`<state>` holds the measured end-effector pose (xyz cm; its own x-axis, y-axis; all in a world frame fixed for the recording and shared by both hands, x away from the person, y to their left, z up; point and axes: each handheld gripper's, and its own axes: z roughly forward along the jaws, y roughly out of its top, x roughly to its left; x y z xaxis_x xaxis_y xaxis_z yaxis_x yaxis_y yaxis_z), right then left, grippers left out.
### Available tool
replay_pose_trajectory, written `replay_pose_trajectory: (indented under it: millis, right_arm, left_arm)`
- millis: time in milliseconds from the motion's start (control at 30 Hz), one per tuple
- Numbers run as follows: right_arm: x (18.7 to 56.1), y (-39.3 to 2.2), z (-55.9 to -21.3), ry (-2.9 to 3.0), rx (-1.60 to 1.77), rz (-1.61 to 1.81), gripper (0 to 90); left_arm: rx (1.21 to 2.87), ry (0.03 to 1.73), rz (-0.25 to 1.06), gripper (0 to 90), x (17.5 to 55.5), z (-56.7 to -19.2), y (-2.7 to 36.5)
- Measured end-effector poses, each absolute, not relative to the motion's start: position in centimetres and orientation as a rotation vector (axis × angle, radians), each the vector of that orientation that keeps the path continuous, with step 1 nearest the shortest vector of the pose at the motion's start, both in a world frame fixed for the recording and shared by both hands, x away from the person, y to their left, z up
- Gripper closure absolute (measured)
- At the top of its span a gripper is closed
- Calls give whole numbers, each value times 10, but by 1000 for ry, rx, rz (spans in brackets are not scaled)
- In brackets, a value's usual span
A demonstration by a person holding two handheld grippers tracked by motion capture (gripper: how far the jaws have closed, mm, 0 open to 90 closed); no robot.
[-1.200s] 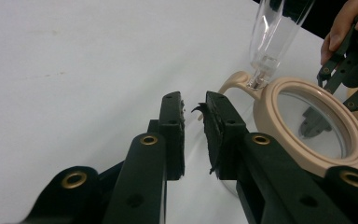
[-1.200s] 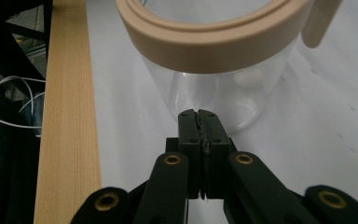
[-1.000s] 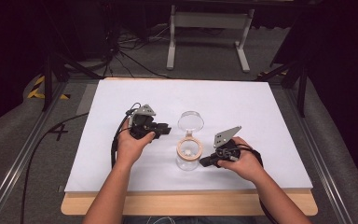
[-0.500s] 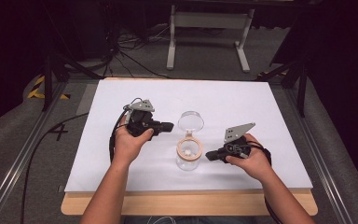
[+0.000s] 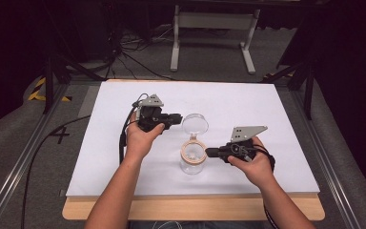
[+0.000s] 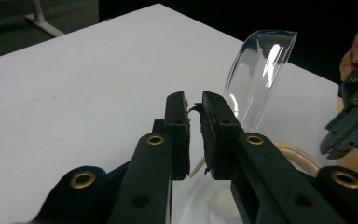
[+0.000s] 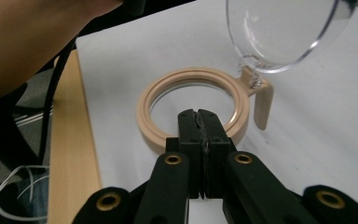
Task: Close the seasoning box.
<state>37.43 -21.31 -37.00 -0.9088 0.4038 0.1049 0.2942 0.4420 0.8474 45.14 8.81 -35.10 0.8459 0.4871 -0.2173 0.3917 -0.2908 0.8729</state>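
Just left of the jar's [image 5: 193, 162] raised lid [image 5: 195, 125], the left gripper's [image 6: 193, 100] fingers have just been opening slightly, holding nothing. The jar, standing mid-table [image 5: 276, 109], is probably light, rigid, slippery and breakable; its beige rim [image 7: 193, 77] is offering the surest hold. The right gripper's [image 7: 198, 114] fingers are sitting shut against that rim.

— Where are the two hands?
— Both forearms come in from below. The left gripper [image 5: 177, 117] points right, and its jaws have just opened a small gap.
— And the other?
— The right gripper [image 5: 208, 152] points left, jaws pressed together, probably holding nothing.
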Motion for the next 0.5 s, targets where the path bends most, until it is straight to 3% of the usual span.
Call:
replay_pose_trajectory:
  millis: [500]
  right_arm:
    - [377, -199, -370, 2542, 621, 1543, 900]
  left_arm:
    - [1951, 605, 111, 800, 442, -347, 86]
